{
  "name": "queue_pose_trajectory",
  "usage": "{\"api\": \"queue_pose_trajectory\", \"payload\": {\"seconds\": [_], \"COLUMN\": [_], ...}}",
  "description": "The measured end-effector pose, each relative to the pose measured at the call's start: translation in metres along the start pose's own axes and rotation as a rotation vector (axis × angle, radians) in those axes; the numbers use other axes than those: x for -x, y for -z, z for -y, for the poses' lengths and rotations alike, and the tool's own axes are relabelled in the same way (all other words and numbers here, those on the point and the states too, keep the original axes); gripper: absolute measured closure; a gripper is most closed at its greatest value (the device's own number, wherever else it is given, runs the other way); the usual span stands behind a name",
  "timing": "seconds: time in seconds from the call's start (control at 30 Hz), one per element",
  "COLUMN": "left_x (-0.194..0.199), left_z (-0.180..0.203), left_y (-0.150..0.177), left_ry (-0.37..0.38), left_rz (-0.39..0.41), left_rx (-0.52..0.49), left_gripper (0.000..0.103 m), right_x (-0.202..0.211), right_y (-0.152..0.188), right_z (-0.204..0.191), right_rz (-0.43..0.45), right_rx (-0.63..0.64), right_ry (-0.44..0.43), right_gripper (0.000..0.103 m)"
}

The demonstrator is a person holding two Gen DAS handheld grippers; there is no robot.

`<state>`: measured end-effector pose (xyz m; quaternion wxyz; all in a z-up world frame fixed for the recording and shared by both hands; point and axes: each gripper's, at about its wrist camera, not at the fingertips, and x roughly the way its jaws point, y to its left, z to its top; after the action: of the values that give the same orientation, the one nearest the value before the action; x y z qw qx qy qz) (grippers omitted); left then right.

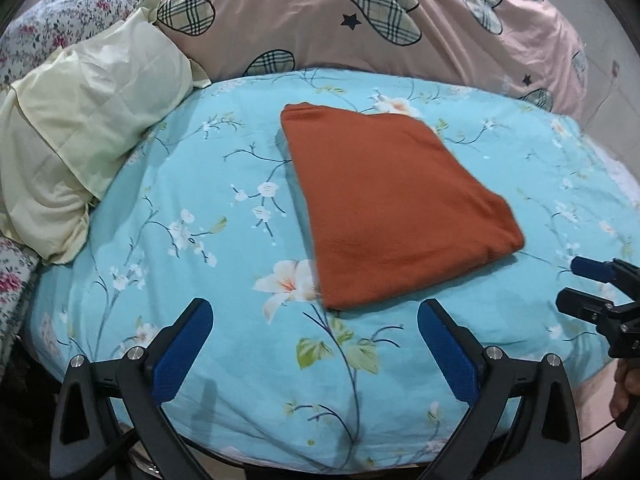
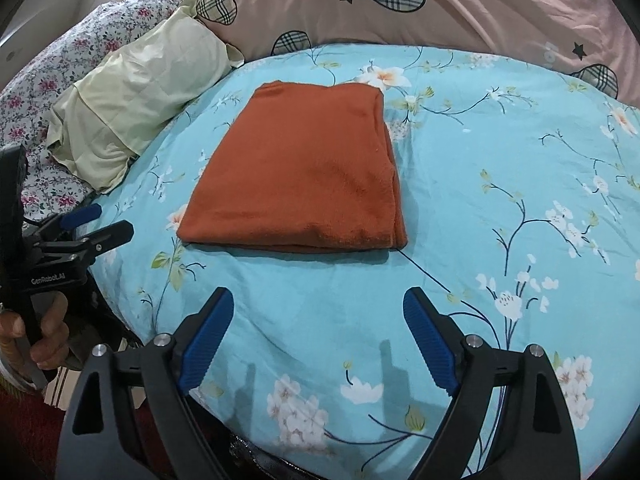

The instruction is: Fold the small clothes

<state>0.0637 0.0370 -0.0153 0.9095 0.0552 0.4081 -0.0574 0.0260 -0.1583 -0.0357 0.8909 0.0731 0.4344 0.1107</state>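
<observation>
A rust-orange garment [image 1: 388, 204] lies folded into a flat rectangle on the turquoise floral bedsheet [image 1: 192, 184]. It also shows in the right wrist view [image 2: 300, 172]. My left gripper [image 1: 316, 312] is open and empty, held just short of the garment's near edge. My right gripper [image 2: 318, 300] is open and empty, a little back from the garment's near edge. The right gripper also shows in the left wrist view [image 1: 572, 284] at the right edge, and the left gripper shows in the right wrist view [image 2: 110, 222] at the left.
A pale yellow pillow [image 1: 80, 120] lies at the left of the bed. A pink quilt with plaid hearts [image 1: 360, 12] is piled along the back. A floral quilt [image 1: 60, 20] sits at the far left. The bed's front edge [image 1: 280, 460] runs under the grippers.
</observation>
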Motion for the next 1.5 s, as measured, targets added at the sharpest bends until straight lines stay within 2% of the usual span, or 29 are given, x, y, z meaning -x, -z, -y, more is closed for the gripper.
{"api": "queue_pose_trajectory", "payload": {"seconds": [0.23,0.43,0.9,1.5], "left_x": [-0.001,-0.002,-0.024,-0.034], "left_z": [0.003,0.004,0.009,0.011], "left_y": [-0.008,-0.019,-0.024,-0.043], "left_ry": [-0.031,-0.063,-0.087,-0.087], "left_rz": [-0.005,-0.005,-0.048,-0.042], "left_rx": [-0.012,-0.027,-0.047,-0.036], "left_gripper": [0.001,0.001,0.001,0.001], "right_x": [0.003,0.008,-0.025,-0.025], "right_y": [-0.014,-0.032,-0.033,-0.061], "right_z": [-0.006,-0.008,-0.008,-0.009], "right_rz": [0.008,0.045,-0.025,0.012], "right_rx": [0.036,0.068,0.051,0.052], "right_ry": [-0.003,0.015,0.001,-0.002], "right_gripper": [0.016,0.008,0.007,0.007]}}
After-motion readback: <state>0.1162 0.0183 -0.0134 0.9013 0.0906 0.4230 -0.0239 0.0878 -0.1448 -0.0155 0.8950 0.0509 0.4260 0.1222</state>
